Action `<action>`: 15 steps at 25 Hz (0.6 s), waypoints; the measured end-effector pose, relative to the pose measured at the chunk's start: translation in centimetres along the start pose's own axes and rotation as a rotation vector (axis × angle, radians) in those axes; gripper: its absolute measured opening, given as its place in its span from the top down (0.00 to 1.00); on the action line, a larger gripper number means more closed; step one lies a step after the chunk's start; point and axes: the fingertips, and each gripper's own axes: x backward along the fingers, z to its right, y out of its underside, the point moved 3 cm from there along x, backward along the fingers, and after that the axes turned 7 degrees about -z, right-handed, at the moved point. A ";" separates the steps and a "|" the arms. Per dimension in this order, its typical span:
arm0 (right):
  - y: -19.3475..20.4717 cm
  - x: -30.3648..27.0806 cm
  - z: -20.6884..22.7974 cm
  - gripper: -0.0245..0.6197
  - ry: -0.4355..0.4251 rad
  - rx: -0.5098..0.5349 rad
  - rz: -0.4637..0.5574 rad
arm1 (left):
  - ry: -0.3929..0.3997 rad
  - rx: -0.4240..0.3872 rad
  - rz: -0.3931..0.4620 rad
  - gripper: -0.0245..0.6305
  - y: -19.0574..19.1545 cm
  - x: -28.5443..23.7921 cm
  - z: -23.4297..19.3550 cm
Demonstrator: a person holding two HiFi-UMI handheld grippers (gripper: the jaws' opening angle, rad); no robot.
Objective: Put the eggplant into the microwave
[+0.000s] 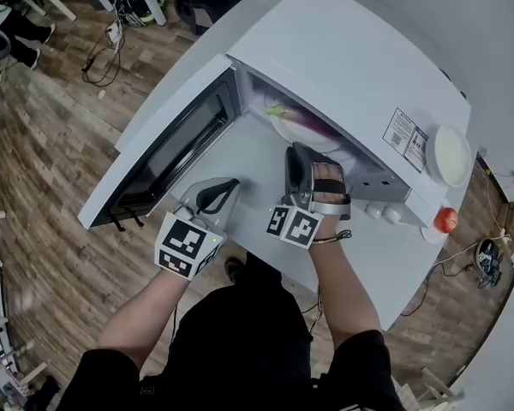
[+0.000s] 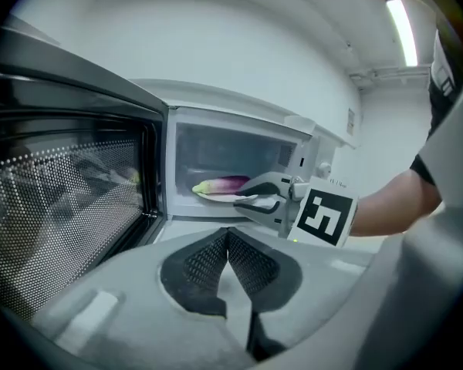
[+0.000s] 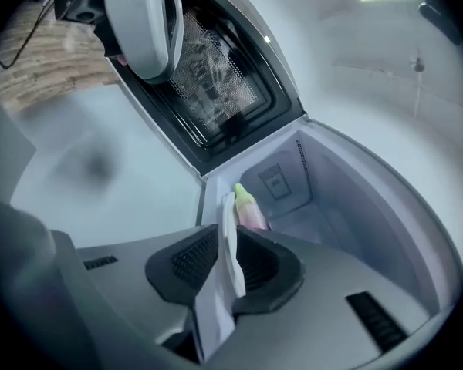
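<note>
Eggplant on its plate, inside the microwave
My right gripper pinches the plate's rim at the open mouth — my left gripper sits closed on nothing, just by the door.

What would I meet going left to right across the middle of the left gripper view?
Dark mesh-windowed microwave door → purple green-tipped eggplant on a white plate → black-and-white marker cube → person's bare forearm.

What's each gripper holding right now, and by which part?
Right gripper grips the white plate by its near rim; the eggplant lies on it, inside the microwave. Left gripper is shut and holds nothing.
</note>
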 end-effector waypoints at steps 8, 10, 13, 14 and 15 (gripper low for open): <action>0.1 -1.7 1.3 0.93 -0.022 -0.135 -0.058 | 0.001 0.000 -0.031 0.95 0.3 0.6 0.0; 0.3 -2.2 1.8 0.93 -0.021 -0.176 -0.072 | 0.001 -0.002 -0.036 0.95 0.1 0.7 -0.2; 0.4 -2.9 2.9 0.93 -0.020 -0.233 -0.086 | 0.001 -0.006 -0.041 0.95 -0.3 0.7 -0.5; 0.4 -3.2 3.2 0.93 -0.024 -0.246 -0.090 | 0.001 -0.007 -0.042 0.95 -0.4 0.7 -0.6; 0.3 -3.4 3.4 0.93 -0.029 -0.249 -0.091 | 0.001 -0.008 -0.042 0.95 -0.6 0.7 -0.7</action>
